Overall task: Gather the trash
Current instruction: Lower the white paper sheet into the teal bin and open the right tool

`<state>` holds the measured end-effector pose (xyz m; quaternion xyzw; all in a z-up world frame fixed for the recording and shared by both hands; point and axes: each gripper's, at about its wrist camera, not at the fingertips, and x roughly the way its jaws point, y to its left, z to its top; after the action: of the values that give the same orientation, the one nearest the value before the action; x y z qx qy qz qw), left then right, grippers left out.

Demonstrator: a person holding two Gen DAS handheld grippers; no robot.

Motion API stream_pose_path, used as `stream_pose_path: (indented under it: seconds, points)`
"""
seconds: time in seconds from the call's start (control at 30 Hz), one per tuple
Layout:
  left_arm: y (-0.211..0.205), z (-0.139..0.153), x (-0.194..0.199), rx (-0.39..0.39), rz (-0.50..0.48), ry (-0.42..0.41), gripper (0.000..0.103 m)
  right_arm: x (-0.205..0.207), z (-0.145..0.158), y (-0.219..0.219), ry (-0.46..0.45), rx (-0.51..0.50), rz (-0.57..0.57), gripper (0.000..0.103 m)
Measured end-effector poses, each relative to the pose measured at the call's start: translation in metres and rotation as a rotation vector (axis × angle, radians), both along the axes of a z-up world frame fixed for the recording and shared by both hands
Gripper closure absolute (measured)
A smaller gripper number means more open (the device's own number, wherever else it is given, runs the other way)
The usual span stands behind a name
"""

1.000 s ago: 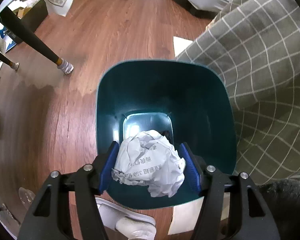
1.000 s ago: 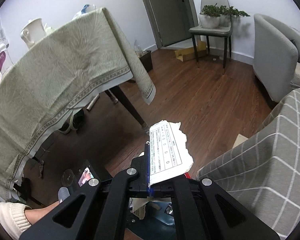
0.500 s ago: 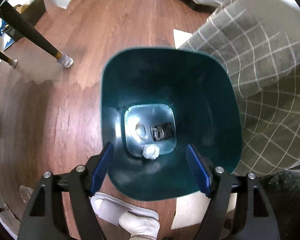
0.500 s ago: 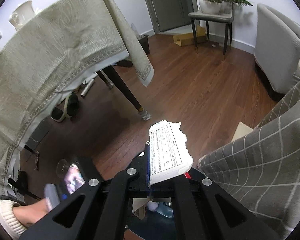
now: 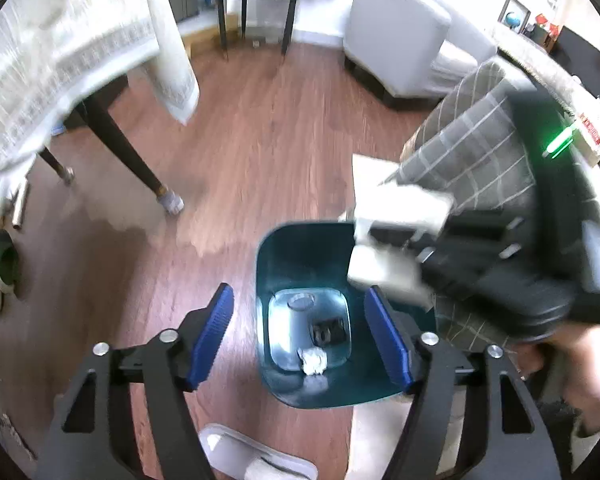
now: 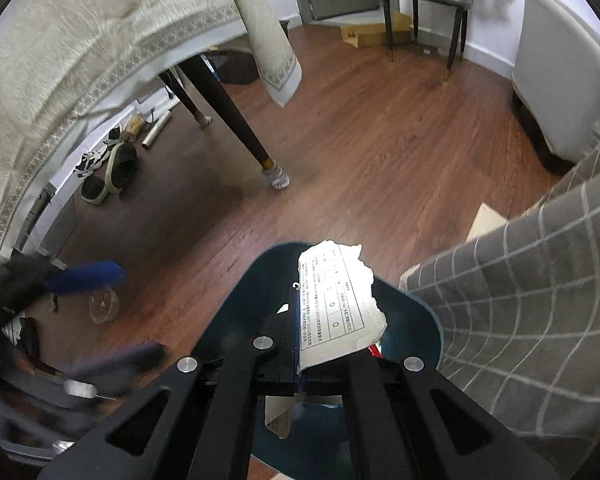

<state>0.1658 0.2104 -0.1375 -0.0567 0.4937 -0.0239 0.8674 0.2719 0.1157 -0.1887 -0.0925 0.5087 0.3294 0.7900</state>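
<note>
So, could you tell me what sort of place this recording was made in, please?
Most likely a lived-in home living or dining room: a pale patterned tablecloth draped over a dark-legged table, a grey upholstered armchair on reddish wood-plank flooring, and worn shoes under the table.

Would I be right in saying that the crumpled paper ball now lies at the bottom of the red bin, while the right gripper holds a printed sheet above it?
Not quite: the bin is dark teal, not red, as the left wrist view shows. The crumpled paper ball does lie at its bottom, and the right gripper does hold a printed sheet above it.
</note>
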Motion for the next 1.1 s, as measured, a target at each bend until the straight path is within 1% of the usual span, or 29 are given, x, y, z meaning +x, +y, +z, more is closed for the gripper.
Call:
stream_pose_path:
  seconds: [0.13,0.2,0.43,0.47,0.53,0.7,0.77,0.87,0.9,0.97,1.0,1.03,1.1]
  points:
    - [-0.003,0.027,-0.005,0.004,-0.002,-0.065,0.038,-0.005,-0.022,0.007,0.036,-0.030,0.010,0.103]
    - [-0.007,0.041,-0.007,-0.001,-0.002,-0.099,0.039,-0.007,-0.033,0.008,0.055,-0.041,0.014,0.103]
    - [-0.021,0.083,-0.009,-0.029,-0.024,-0.200,0.045,-0.008,-0.066,0.012,0.114,-0.086,0.008,0.103]
    - [-0.023,0.086,-0.010,-0.032,-0.027,-0.211,0.046,-0.009,-0.071,0.013,0.124,-0.093,0.006,0.103]
    - [-0.025,0.093,-0.010,-0.036,-0.031,-0.228,0.050,-0.009,-0.081,0.013,0.137,-0.118,0.010,0.103]
    - [-0.020,0.108,-0.015,-0.048,-0.036,-0.261,0.055,-0.011,-0.101,0.011,0.176,-0.176,0.010,0.103]
    - [-0.018,0.115,-0.017,-0.055,-0.032,-0.273,0.055,-0.011,-0.109,0.011,0.197,-0.194,0.006,0.103]
    - [-0.017,0.123,-0.019,-0.040,-0.023,-0.298,0.055,-0.016,-0.118,0.011,0.218,-0.227,0.013,0.102]
    - [-0.015,0.124,-0.020,-0.037,-0.023,-0.301,0.055,-0.018,-0.121,0.010,0.220,-0.238,0.016,0.099]
    - [-0.015,0.128,-0.021,-0.020,-0.021,-0.311,0.055,-0.021,-0.123,0.008,0.227,-0.252,0.021,0.082]
    - [-0.015,0.130,-0.022,-0.016,-0.021,-0.315,0.055,-0.022,-0.124,0.007,0.226,-0.257,0.022,0.063]
    - [-0.015,0.132,-0.022,-0.018,-0.023,-0.319,0.055,-0.024,-0.123,0.006,0.215,-0.262,0.024,0.057]
    - [-0.015,0.135,-0.022,-0.022,-0.024,-0.328,0.055,-0.027,-0.123,0.006,0.212,-0.267,0.027,0.057]
